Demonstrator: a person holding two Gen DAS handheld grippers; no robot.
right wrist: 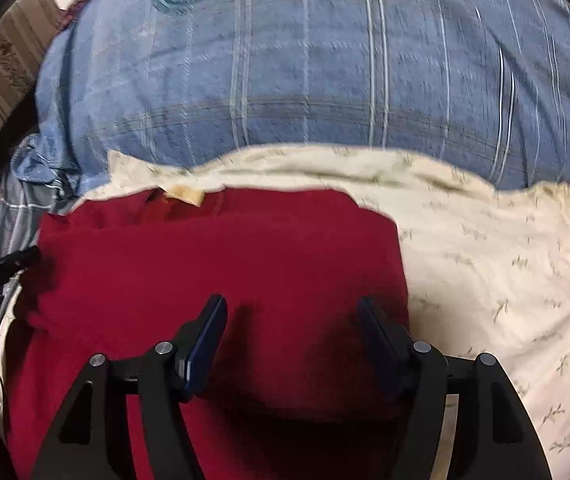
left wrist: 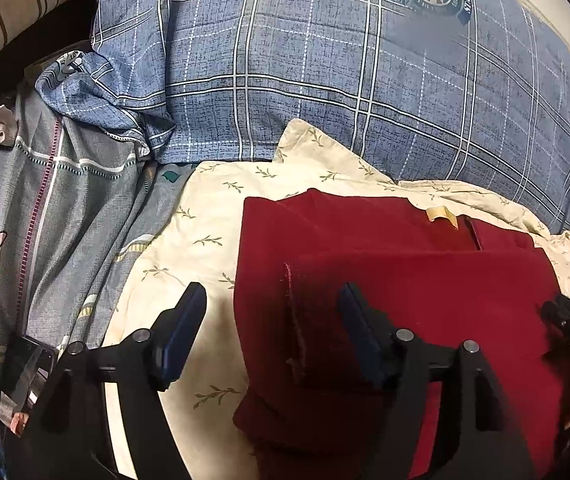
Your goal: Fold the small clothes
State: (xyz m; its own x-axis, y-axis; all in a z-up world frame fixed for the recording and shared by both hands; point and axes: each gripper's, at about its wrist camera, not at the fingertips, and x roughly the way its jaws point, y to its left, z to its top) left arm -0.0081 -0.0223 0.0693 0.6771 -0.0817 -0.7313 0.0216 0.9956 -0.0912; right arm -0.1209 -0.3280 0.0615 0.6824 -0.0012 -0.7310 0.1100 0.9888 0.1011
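Item: one dark red garment [left wrist: 385, 280], lying ahead of and beneath both sets of fingers, on one cream leaf-print cloth [left wrist: 205, 220]. Judged partly folded: a layer is doubled over the body, one tan neck label [left wrist: 439, 213] showing at the far edge; further folds and squaring probably remain.
Left gripper [left wrist: 271, 308]: one, fingers apart, holding nothing, straddling the garment's left edge.
Right gripper [right wrist: 291, 320]: one, fingers apart, empty, over its right portion.
Beyond the fingertips: one blue plaid pillow [left wrist: 325, 60]
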